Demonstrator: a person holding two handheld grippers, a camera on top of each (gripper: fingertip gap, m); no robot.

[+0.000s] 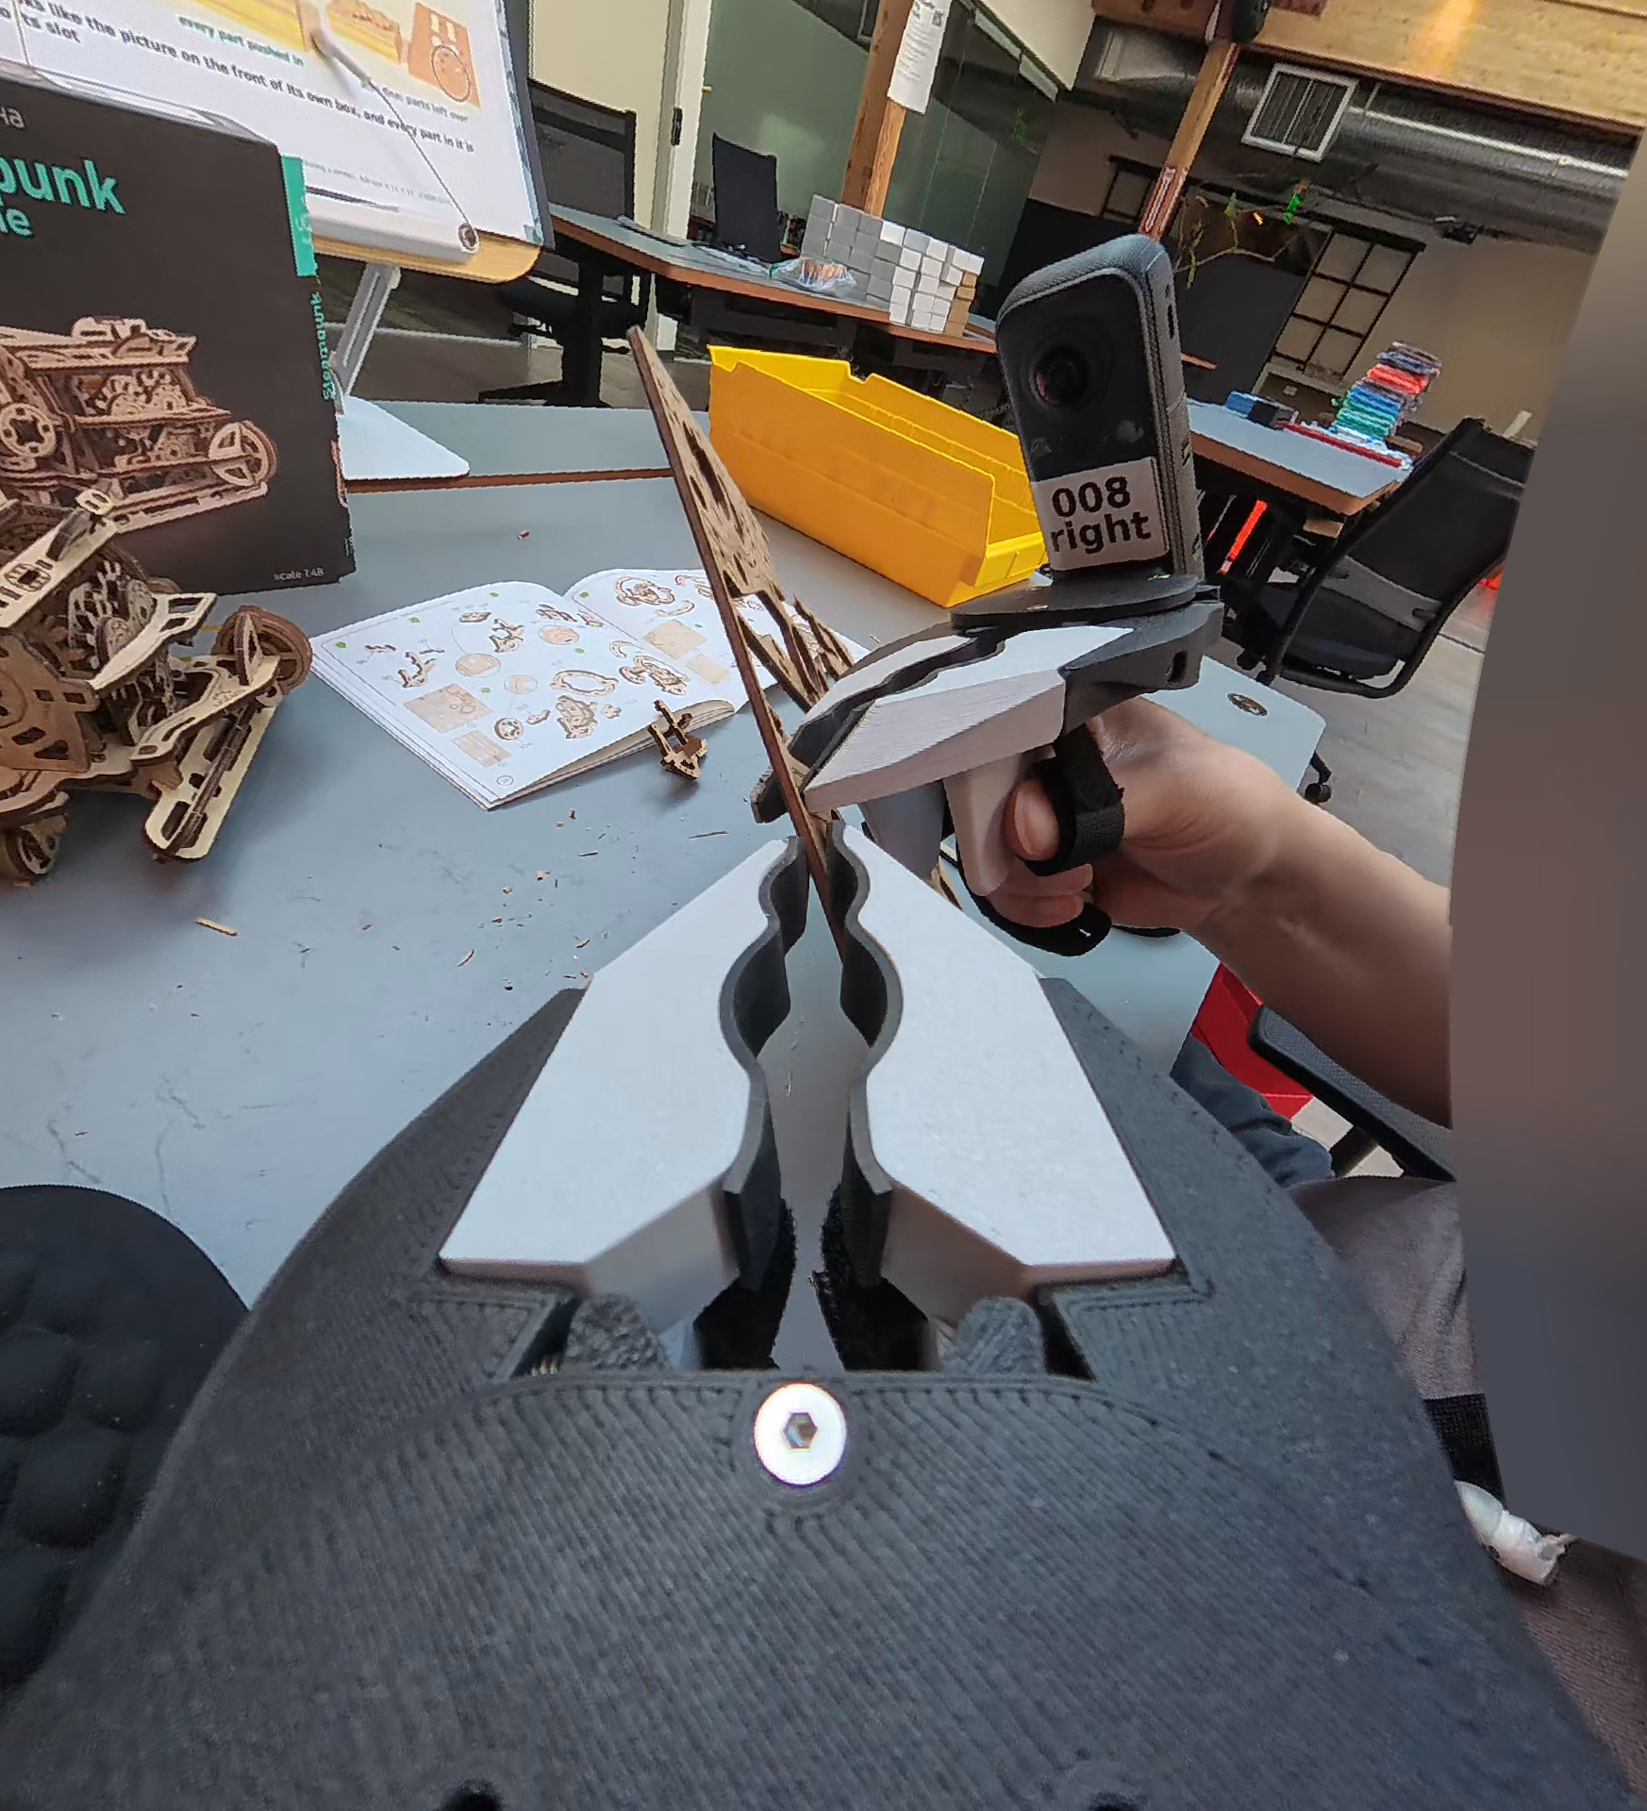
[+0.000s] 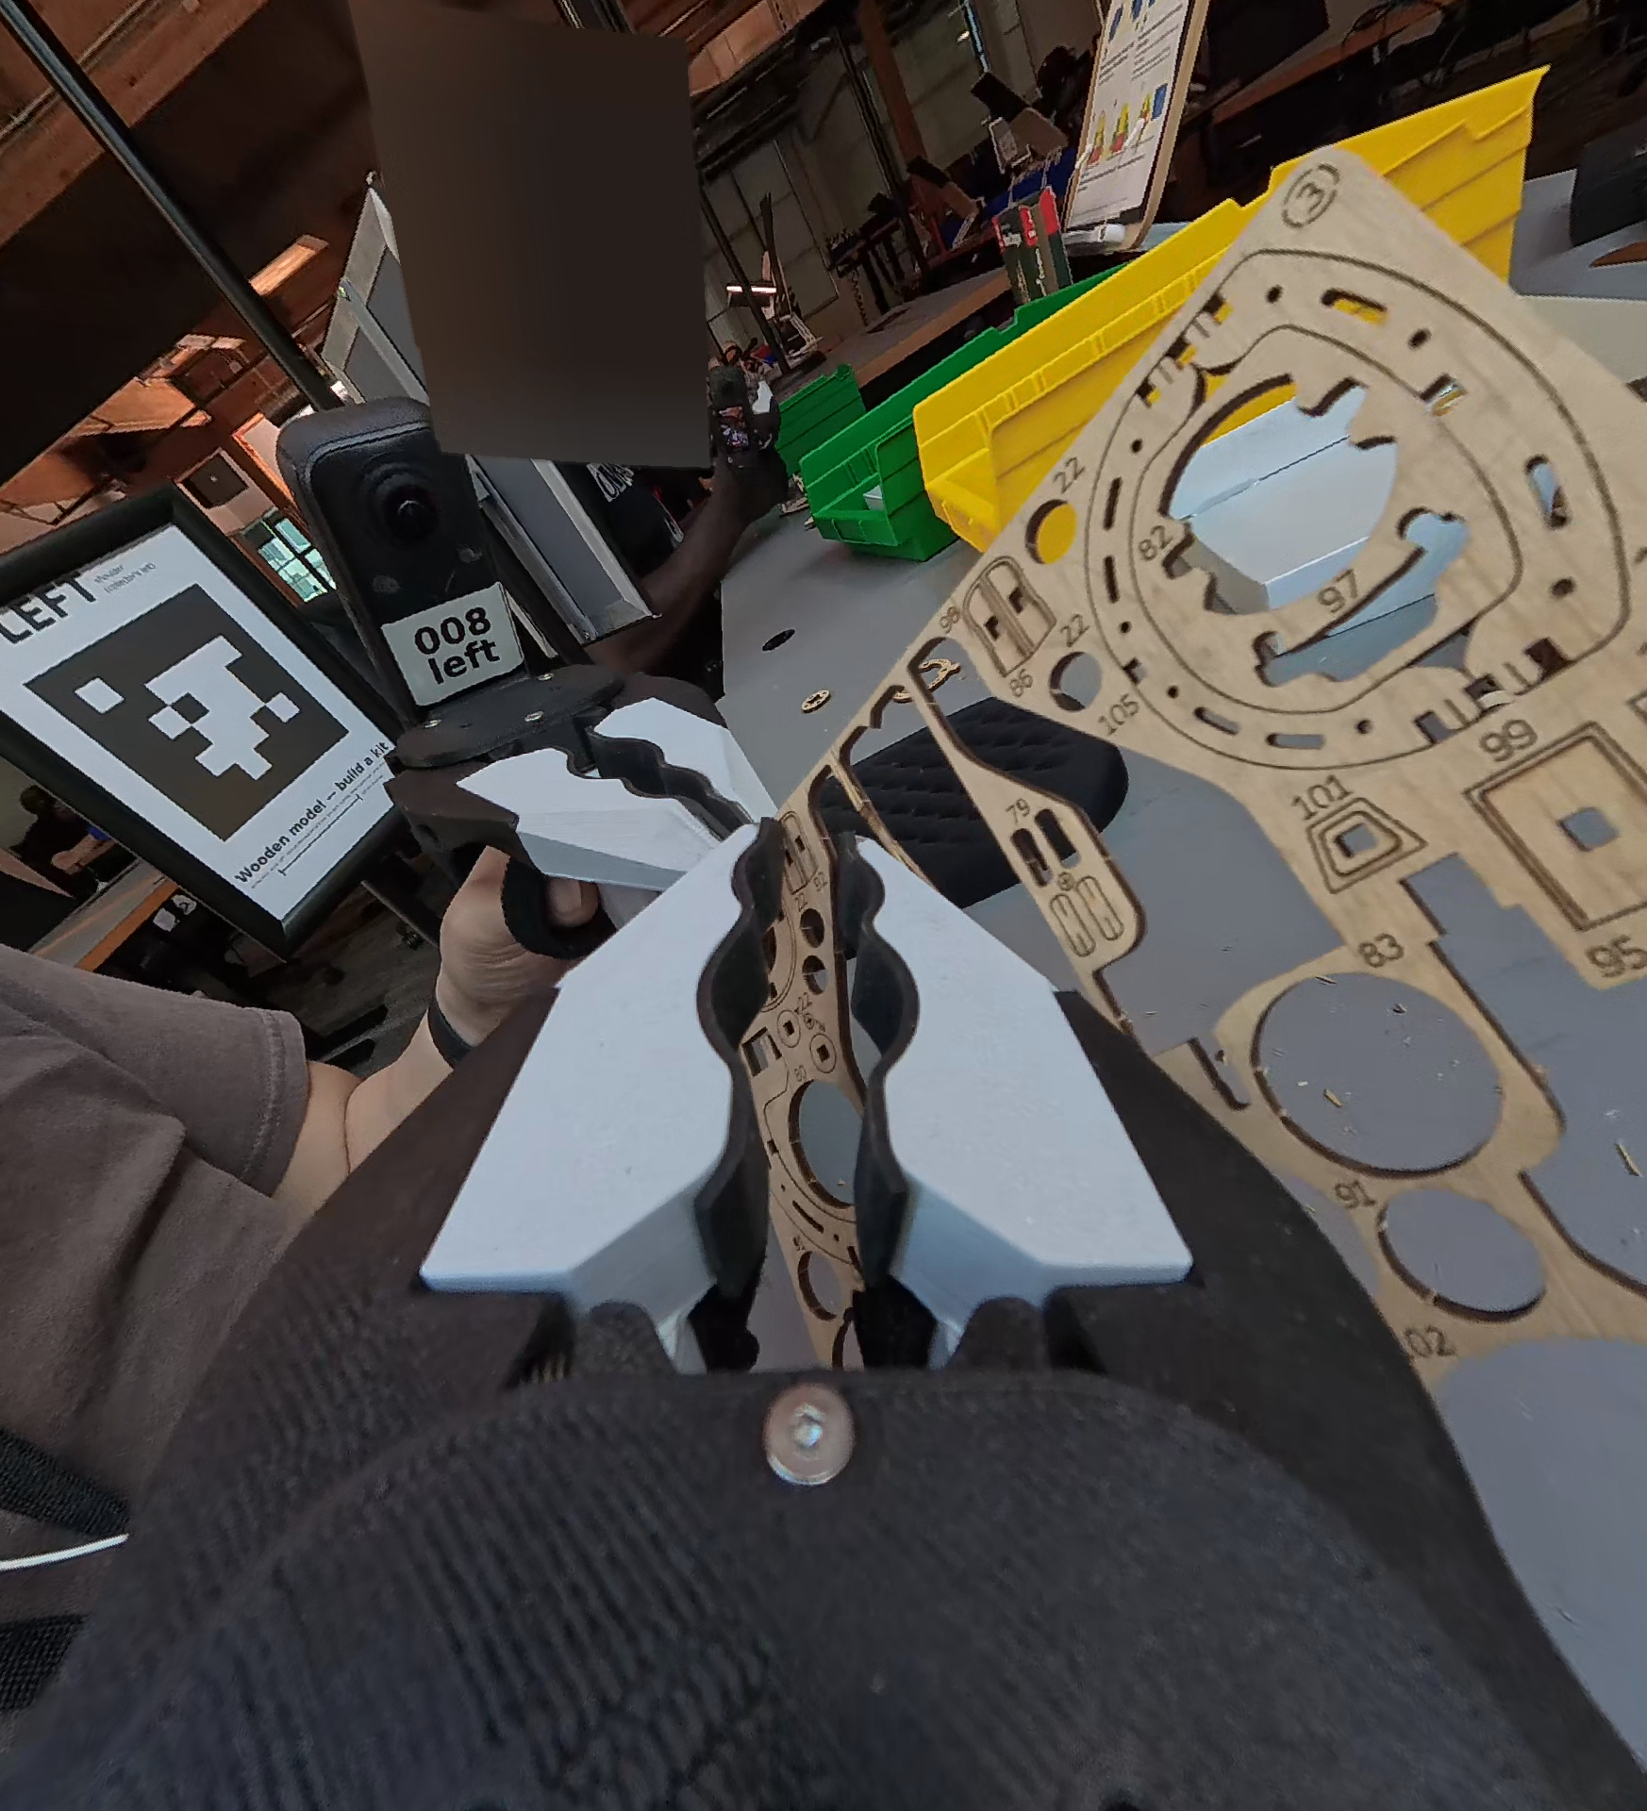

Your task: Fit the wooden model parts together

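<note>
A thin laser-cut wooden parts sheet is held up above the grey table. It shows edge-on in the left wrist view and flat, with several empty cut-outs, in the right wrist view. My left gripper is shut on the sheet's lower edge. My right gripper is shut on the same sheet close beside it. Each gripper also shows in the other's view, the right one and the left one, tips nearly touching. A partly built wooden model stands at the left.
The kit box stands behind the model. An open instruction booklet and a small wooden piece lie mid-table. A yellow bin and a green bin stand at the back. A black pad lies near. Left and right tips are no more than a few centimetres apart. From the right gripper's tips to the partly built wooden model is close to 20 cm.
</note>
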